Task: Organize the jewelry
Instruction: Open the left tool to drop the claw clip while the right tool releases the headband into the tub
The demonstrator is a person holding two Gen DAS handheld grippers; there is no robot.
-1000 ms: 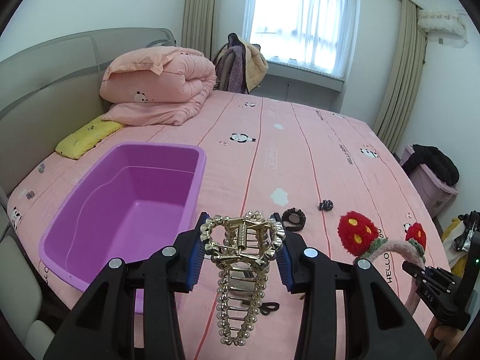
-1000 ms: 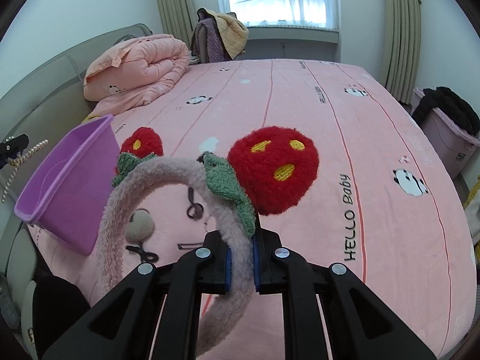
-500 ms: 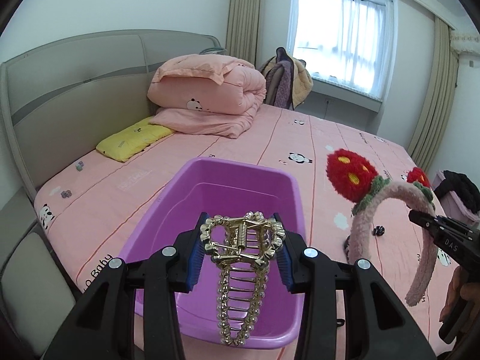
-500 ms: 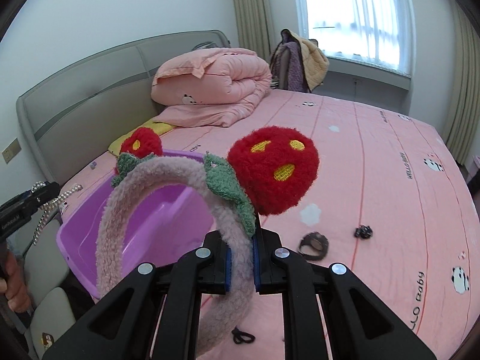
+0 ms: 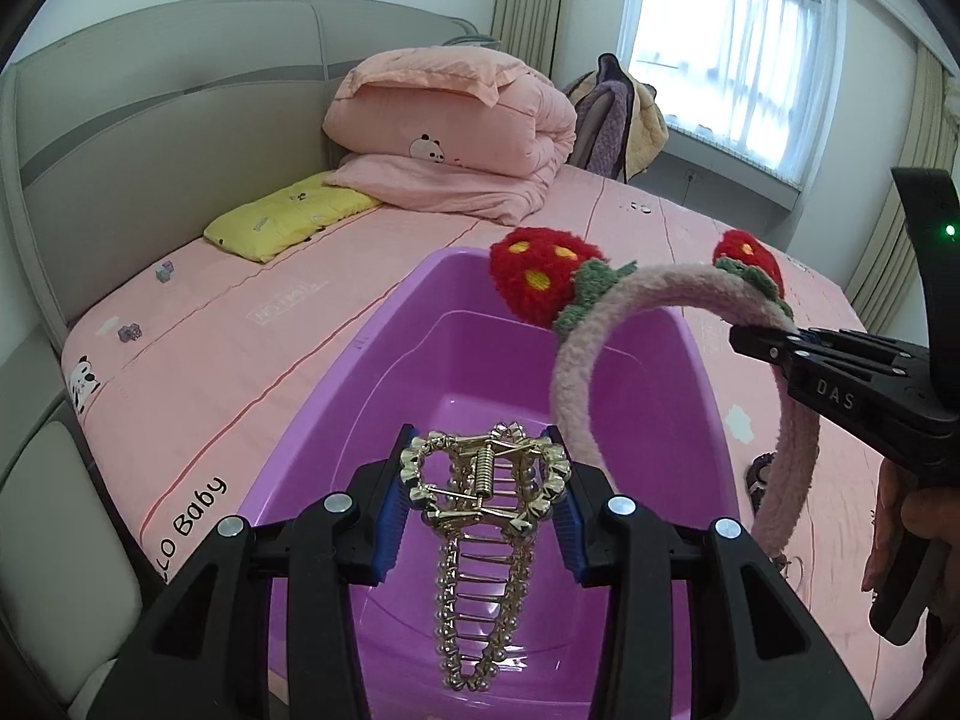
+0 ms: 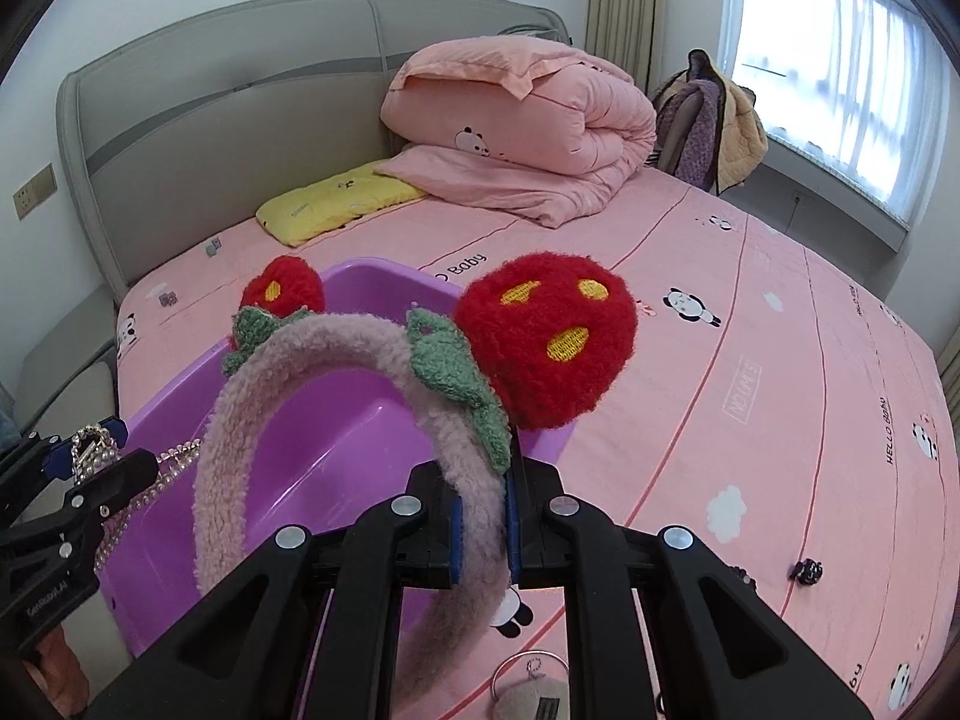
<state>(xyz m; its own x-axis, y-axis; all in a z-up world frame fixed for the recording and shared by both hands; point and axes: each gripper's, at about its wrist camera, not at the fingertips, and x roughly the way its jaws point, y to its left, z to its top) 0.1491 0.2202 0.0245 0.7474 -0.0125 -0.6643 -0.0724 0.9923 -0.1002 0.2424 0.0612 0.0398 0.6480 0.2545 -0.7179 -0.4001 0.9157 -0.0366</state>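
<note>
Your left gripper (image 5: pixel 485 509) angled down over the purple bin (image 5: pixel 384 354) on the bed (image 5: pixel 240 324), fingers clamped on the gold pearl hair claw (image 5: pixel 483 534), your right gripper (image 6: pixel 480 510) beside it, fingers pinched tight on the fuzzy strawberry headband (image 6: pixel 336 354) above the bin's rim.

"DAS" marks the right gripper (image 5: pixel 774 336); the bedsheet (image 6: pixel 780 312) reads "HELLO Baby".

One purple bin (image 5: pixel 384 360), one gold hair claw (image 5: pixel 480 546), one fuzzy headband (image 6: pixel 312 372), two strawberries on it.
</note>
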